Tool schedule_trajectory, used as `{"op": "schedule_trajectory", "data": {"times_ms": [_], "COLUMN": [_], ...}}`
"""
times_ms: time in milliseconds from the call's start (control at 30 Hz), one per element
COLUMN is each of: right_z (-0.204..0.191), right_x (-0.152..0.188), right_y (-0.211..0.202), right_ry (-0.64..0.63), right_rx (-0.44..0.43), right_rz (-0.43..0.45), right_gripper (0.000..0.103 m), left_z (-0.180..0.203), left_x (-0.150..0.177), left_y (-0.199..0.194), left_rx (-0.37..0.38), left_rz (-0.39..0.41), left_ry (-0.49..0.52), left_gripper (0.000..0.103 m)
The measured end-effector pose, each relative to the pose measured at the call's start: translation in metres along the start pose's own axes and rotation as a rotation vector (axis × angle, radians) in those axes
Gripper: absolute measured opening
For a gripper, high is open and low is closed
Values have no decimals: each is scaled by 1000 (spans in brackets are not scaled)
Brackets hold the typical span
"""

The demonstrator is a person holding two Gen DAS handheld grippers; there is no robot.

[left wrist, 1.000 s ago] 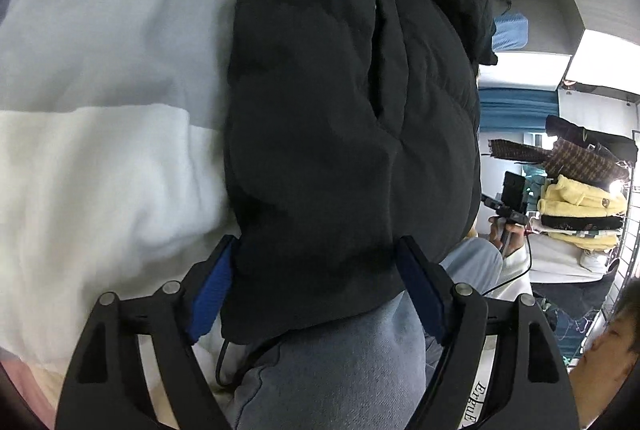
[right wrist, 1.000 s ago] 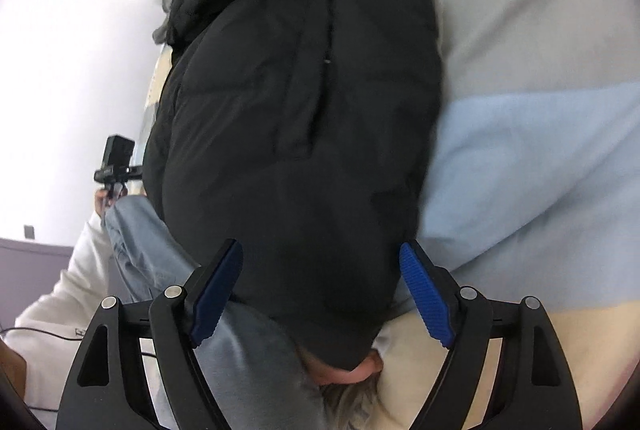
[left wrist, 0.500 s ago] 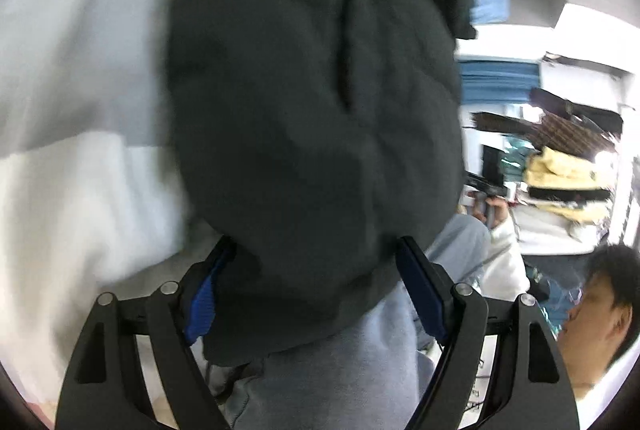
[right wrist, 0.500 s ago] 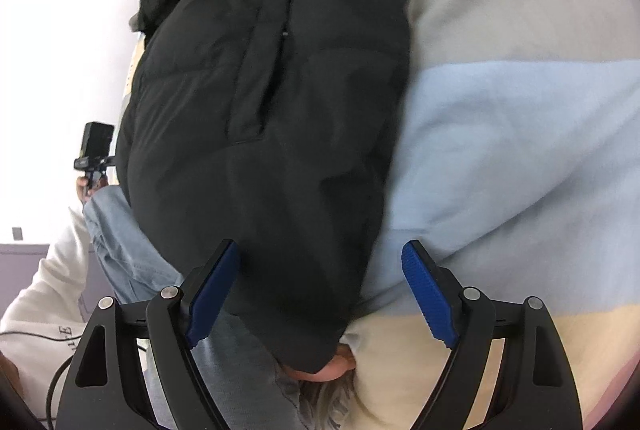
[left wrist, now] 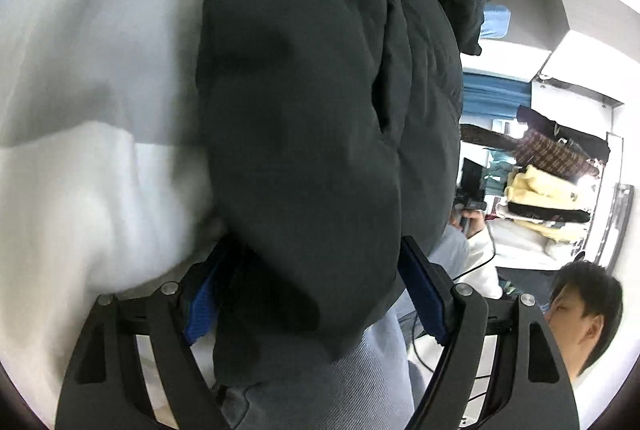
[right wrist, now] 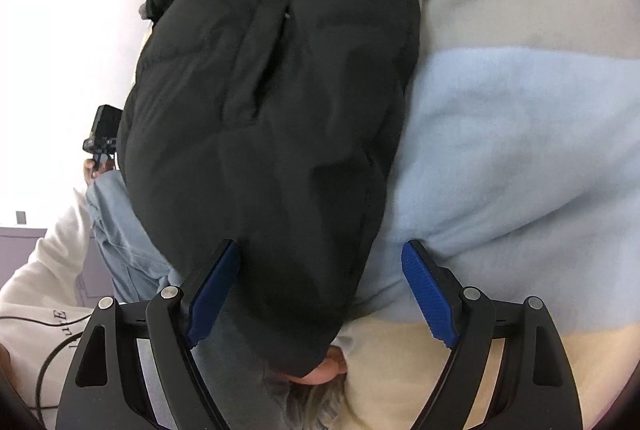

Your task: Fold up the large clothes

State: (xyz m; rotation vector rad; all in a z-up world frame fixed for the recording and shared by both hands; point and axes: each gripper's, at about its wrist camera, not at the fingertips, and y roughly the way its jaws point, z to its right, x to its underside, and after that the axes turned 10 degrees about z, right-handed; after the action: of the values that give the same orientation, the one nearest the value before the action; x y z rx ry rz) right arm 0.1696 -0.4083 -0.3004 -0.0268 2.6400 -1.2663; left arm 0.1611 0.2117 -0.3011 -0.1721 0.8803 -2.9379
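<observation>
A black puffer jacket (left wrist: 320, 109) lies lengthwise on a bed blanket (left wrist: 80, 189), running away from me. My left gripper (left wrist: 314, 250) is low over the jacket's near end with its jaws wide. The puffy hem bulges between the blue pads and hides part of the left pad (left wrist: 200, 306). In the right wrist view the same jacket (right wrist: 272, 109) fills the middle. My right gripper (right wrist: 320, 246) is open and straddles the jacket's right edge. One of its fingers (right wrist: 212, 286) is over the black fabric and the other over the light-blue blanket (right wrist: 520, 129).
Light-blue denim (left wrist: 360, 370) shows from under the jacket's near end, and denim (right wrist: 120, 238) shows again to its left. A person in a white sweatshirt (right wrist: 36, 294) holds a small camera (right wrist: 102, 133) beside the bed. Folded clothes are stacked on a rack (left wrist: 552, 189).
Both grippers have sunk closer to the jacket, whose near end now looms larger between the fingers. The left view swung and blurred, then settled. Jaw widths look the same.
</observation>
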Motion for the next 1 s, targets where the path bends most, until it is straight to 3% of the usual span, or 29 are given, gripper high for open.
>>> {"op": "schedule_trajectory", "data": {"times_ms": [233, 500, 567, 733, 867, 1000], "right_z": [-8, -39, -43, -21, -37, -67], "right_x": [-6, 1, 3, -1, 1, -4], "right_y": [3, -19, -12, 8, 12, -2], "right_ry": [-27, -119, -142, -51, -123, -181], "right_rx": [7, -167, -144, -124, -128, -129], "right_rz": [22, 127, 111, 66, 56, 110], "right_gripper": [84, 84, 84, 80, 49, 32], "left_z": [27, 12, 17, 24, 41, 63], "left_x": [0, -3, -4, -6, -15, -18], "left_y": [7, 7, 12, 17, 23, 26], "left_rx": [-22, -16, -23, -82, -184, -227], "left_rz": [-55, -79, -85, -103, -105, -101], "left_ry": [138, 104, 105, 124, 213, 307], "left_gripper": [80, 80, 80, 80, 80, 74]}}
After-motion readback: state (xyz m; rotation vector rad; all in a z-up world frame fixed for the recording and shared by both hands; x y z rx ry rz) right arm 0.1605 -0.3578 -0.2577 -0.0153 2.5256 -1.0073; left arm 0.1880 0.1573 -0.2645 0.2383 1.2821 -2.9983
